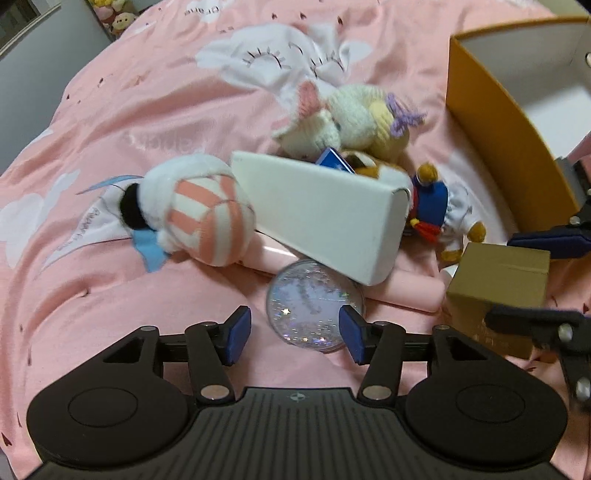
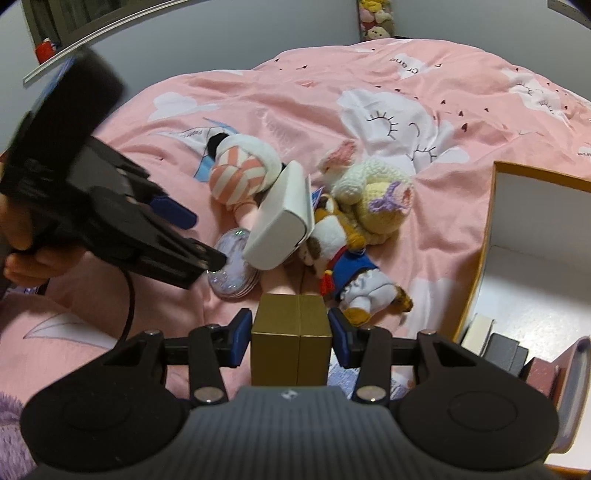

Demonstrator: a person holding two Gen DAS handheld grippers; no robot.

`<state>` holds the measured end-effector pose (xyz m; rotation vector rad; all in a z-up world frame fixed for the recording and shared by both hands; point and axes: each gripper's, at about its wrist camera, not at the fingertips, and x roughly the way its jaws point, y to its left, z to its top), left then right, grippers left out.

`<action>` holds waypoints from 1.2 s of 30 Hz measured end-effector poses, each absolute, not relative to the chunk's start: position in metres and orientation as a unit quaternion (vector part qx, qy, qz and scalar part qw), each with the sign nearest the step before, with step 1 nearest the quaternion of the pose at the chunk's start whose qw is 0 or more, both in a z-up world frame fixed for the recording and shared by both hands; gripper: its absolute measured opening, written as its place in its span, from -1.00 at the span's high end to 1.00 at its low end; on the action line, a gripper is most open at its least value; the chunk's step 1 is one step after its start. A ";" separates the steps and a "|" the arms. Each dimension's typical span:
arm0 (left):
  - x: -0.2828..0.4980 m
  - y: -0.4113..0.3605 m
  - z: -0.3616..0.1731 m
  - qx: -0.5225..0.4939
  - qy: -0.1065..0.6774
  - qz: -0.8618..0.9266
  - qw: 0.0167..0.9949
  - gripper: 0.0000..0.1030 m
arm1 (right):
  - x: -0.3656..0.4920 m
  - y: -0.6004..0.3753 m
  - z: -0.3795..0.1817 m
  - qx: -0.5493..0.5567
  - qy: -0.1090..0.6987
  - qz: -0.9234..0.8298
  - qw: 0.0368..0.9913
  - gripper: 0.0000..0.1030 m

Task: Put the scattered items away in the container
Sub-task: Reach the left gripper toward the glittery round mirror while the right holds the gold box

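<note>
My right gripper (image 2: 290, 338) is shut on a small gold box (image 2: 290, 341), its pads pressed on both sides; the box also shows in the left wrist view (image 1: 496, 291). My left gripper (image 1: 293, 334) is open, its jaws on either side of a clear glittery round case (image 1: 314, 304) on the pink bed. Behind it lie a white rectangular box (image 1: 325, 218), a pink-striped plush (image 1: 199, 214), a white and yellow knitted plush (image 1: 354, 118) and a brown plush in a blue sailor top (image 1: 439, 210). The orange-walled container (image 2: 491, 236) stands at the right, white inside.
A pink duvet (image 1: 147, 110) with white cloud faces covers the bed. Dark and white small boxes (image 2: 506, 347) sit in the container's near corner. A grey wall and a shelf of plush toys (image 2: 375, 18) lie beyond the bed.
</note>
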<state>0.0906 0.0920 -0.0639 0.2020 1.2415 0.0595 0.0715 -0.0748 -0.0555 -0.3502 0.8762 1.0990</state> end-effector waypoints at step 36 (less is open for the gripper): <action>0.080 0.100 -0.094 0.186 0.578 -0.092 0.789 -0.77 | 0.071 -0.076 -0.057 -0.169 0.401 0.488 0.757 0.07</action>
